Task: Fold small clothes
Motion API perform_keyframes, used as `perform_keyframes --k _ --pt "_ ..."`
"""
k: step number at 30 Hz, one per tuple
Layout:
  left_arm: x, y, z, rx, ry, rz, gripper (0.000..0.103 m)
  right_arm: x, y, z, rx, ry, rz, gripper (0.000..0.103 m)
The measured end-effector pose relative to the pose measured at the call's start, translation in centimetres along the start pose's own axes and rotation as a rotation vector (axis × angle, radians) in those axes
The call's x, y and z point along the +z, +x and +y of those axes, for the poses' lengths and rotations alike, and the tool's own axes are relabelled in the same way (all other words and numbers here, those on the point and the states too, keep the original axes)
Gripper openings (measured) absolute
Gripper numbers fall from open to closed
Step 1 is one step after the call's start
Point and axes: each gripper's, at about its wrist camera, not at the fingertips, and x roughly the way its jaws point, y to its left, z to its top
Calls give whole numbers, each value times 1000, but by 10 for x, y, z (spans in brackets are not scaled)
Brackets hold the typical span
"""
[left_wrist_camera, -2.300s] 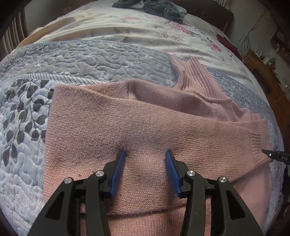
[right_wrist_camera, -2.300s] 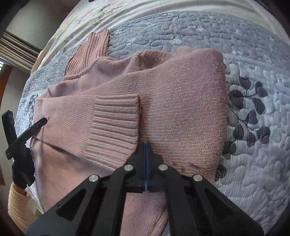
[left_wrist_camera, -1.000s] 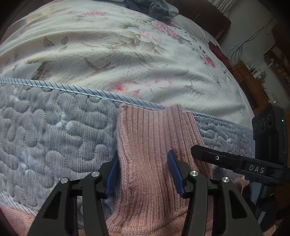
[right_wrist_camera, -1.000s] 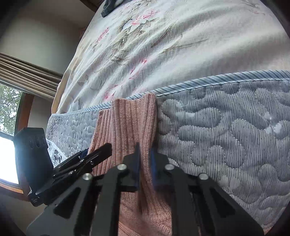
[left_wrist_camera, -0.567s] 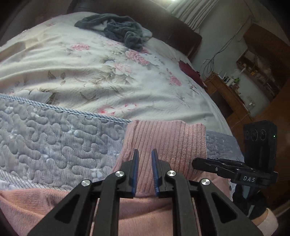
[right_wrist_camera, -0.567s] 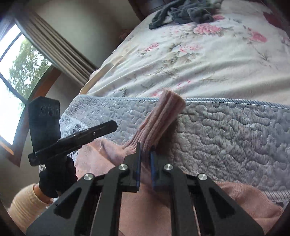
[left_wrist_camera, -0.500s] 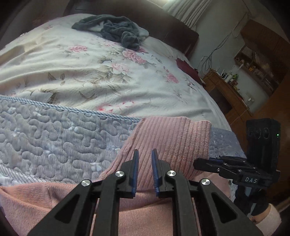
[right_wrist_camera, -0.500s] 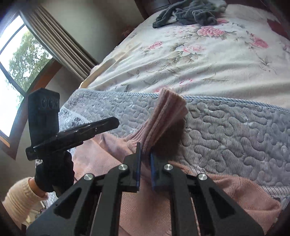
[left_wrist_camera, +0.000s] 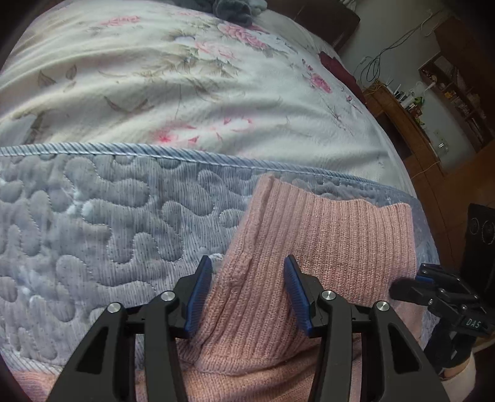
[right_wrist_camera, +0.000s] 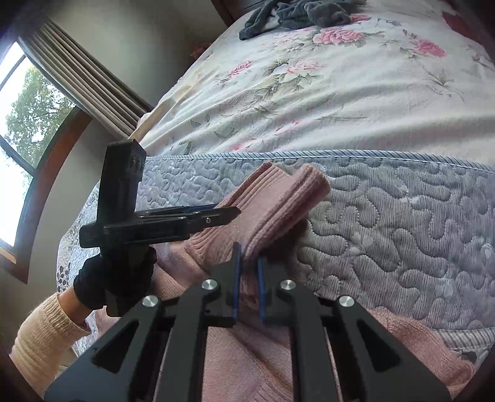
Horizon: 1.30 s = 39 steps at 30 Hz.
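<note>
A pink knit sweater (left_wrist_camera: 324, 247) lies on a blue-grey quilt (left_wrist_camera: 108, 232), its ribbed collar pointing away from me. My left gripper (left_wrist_camera: 247, 290) stands open, its blue pads on either side of the collar's left half without clamping it. In the right wrist view the collar (right_wrist_camera: 278, 201) rises in a thick fold off the quilt, and my right gripper (right_wrist_camera: 249, 278) is shut on its near end. The left gripper (right_wrist_camera: 232, 212) shows there from the side, held by a black-gloved hand (right_wrist_camera: 117, 278). The right gripper (left_wrist_camera: 402, 283) appears at the right edge of the left wrist view.
Beyond the quilt's corded edge spreads a floral bedspread (left_wrist_camera: 185, 92), with a heap of dark grey clothes (right_wrist_camera: 297, 12) at the far end. A wooden cabinet (left_wrist_camera: 402, 123) stands to the bed's right. A window with a curtain (right_wrist_camera: 77, 77) is on the left.
My left gripper has opened and let go of the collar. Both grippers have come down and forward, bringing the collar closer to the quilt. The right gripper still clamps it.
</note>
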Motion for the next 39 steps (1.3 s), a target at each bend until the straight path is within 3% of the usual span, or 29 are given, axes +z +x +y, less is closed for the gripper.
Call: perform_keyframes --k 1,2,3,6,11,16,20,23,26,29,34,39 --pt "0 1 -1 3 7 -12 46 0 1 -4 5 12 -1 8" --pt "0 1 -3 0 7 -24 37 -1 1 -8 14 24 -2 8" --pt "1 2 -3 -13 1 -25 16 -1 1 -10 21 35 -5 8" --pt "-1 -5 -7 -43 -8 -57 11 -2 -2 -13 23 50 -12 8" --pt "-17 -60 -26 -141 33 -179 11 -11 -18 -2 12 23 -20 8" --pt "-56 -110 -43 -174 109 -211 10 -32 -39 25 6 -41 -26 8" --pt "-104 -130 -47 -162 171 -209 11 -65 -48 44 -13 -80 -24 12" --pt "-144 -130 -41 -159 172 -162 12 -100 -51 55 -35 -110 7 15" --pt "-180 -127 -30 -145 152 -101 13 -135 -49 61 -68 -146 85 33" --pt "-202 -133 -17 -173 100 -66 13 -161 -54 62 -69 -156 150 37" --pt "-193 -153 -3 -197 16 -116 15 -159 -76 50 6 -62 121 52" --pt "-157 -130 -2 -188 -67 -94 33 -118 -67 31 48 102 46 58"
